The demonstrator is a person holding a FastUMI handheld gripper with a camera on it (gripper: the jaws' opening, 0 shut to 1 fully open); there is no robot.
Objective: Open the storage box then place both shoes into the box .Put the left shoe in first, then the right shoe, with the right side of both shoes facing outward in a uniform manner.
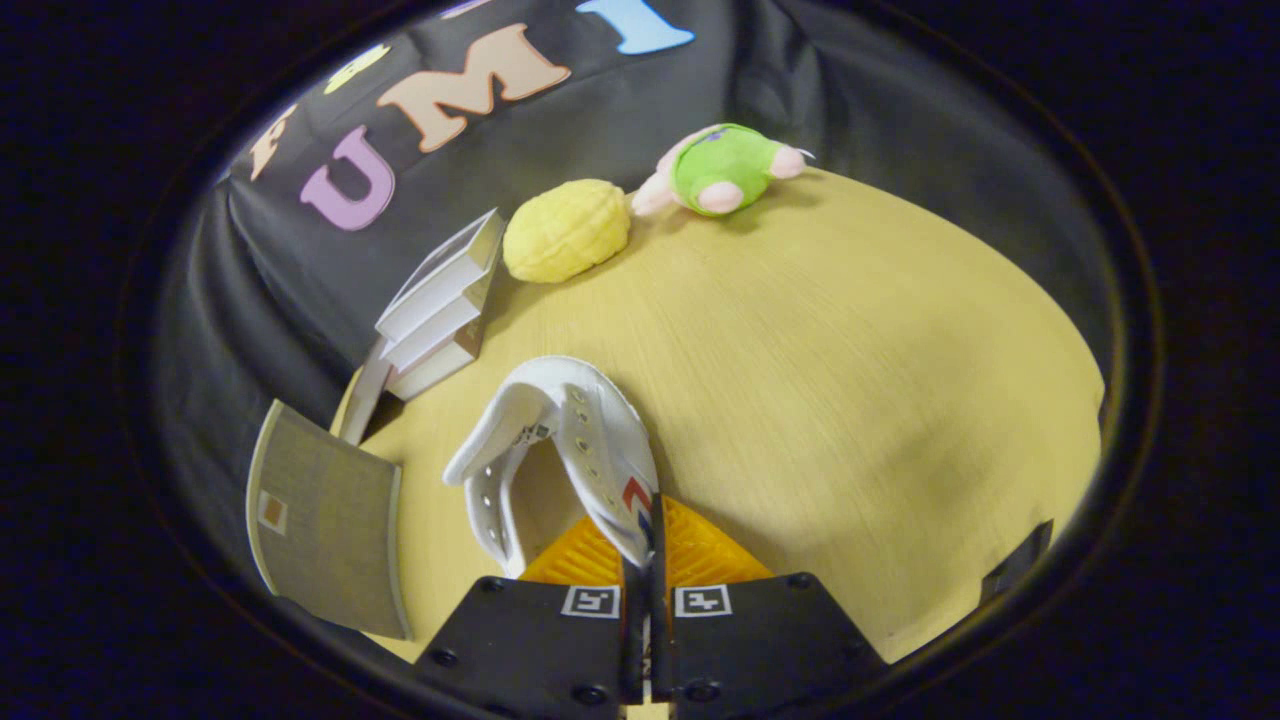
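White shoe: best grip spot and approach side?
The jaws' orange fingers are already shut on the thin side wall of the white shoe, near its red-and-blue mark. That upper edge beside the eyelets is the part to take: flat and narrow enough to pinch. Come from behind the shoe, along its length, since the opening gapes towards the gripper.

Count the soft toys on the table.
2. The yellow plush toy lies beside the white boxes; the green plush toy sits just past it. The gripper grips the white shoe.
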